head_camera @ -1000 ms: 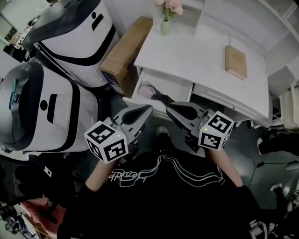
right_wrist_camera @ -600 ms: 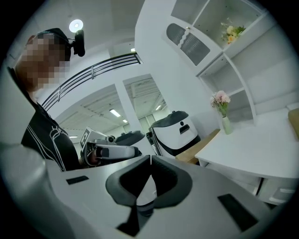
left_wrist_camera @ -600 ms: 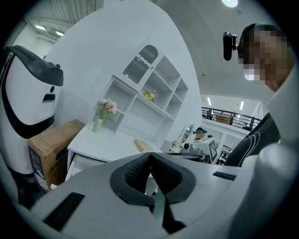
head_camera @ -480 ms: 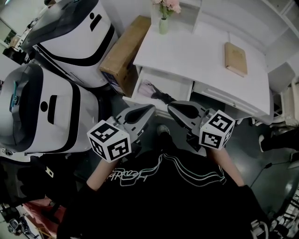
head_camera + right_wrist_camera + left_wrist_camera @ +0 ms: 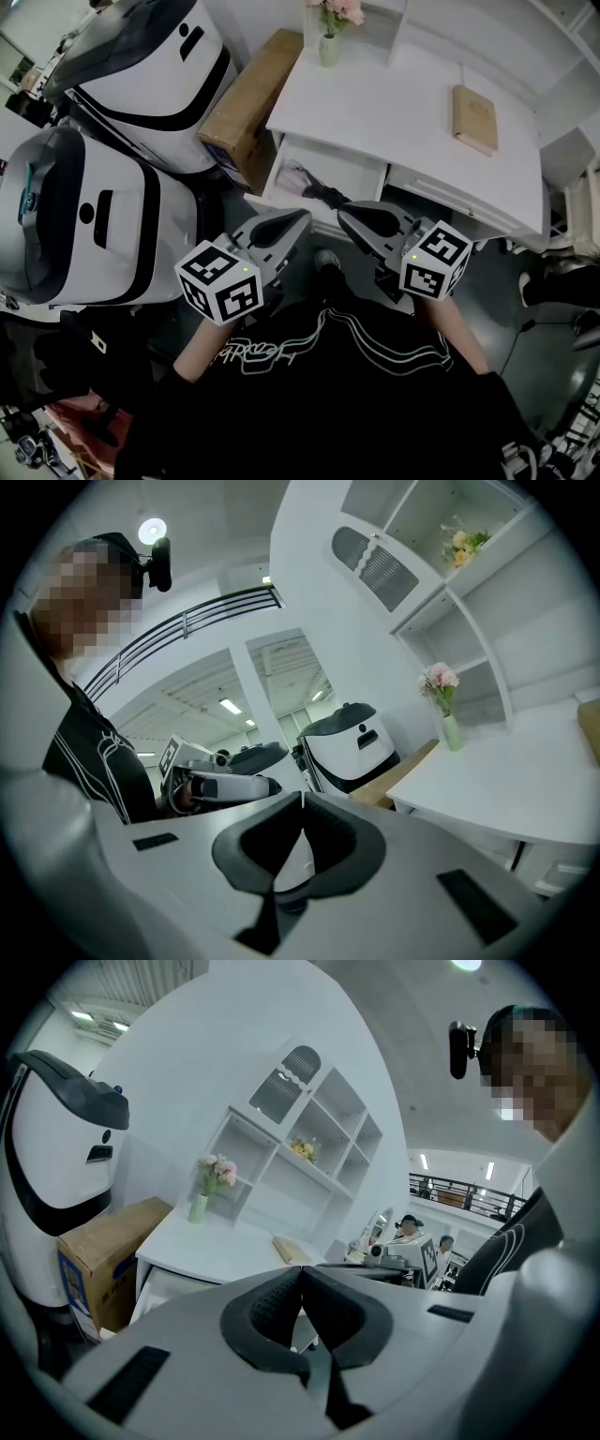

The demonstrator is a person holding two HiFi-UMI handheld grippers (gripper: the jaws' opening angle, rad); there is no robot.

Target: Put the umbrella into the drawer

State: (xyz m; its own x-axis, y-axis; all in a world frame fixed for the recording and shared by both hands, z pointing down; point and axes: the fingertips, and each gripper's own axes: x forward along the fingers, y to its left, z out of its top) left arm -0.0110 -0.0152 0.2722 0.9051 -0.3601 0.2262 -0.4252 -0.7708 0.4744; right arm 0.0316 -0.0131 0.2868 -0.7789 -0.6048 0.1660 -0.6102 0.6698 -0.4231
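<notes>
The white desk's left drawer (image 5: 349, 172) stands pulled out. Inside it lies a folded, pale patterned umbrella (image 5: 296, 177), its black handle end (image 5: 328, 196) near the drawer's front. My left gripper (image 5: 302, 217) hangs just in front of the drawer, shut and empty; in the left gripper view its pads (image 5: 302, 1277) meet with nothing between them. My right gripper (image 5: 343, 214) sits beside it, tips close to the handle end, and is also shut and empty (image 5: 302, 805). Whether it touches the umbrella I cannot tell.
A cardboard box (image 5: 248, 101) leans against the desk's left side, with two large white machines (image 5: 89, 220) beyond it. On the desk top (image 5: 394, 103) stand a vase of pink flowers (image 5: 330, 45) and a tan book (image 5: 473, 118). White shelves rise behind the desk.
</notes>
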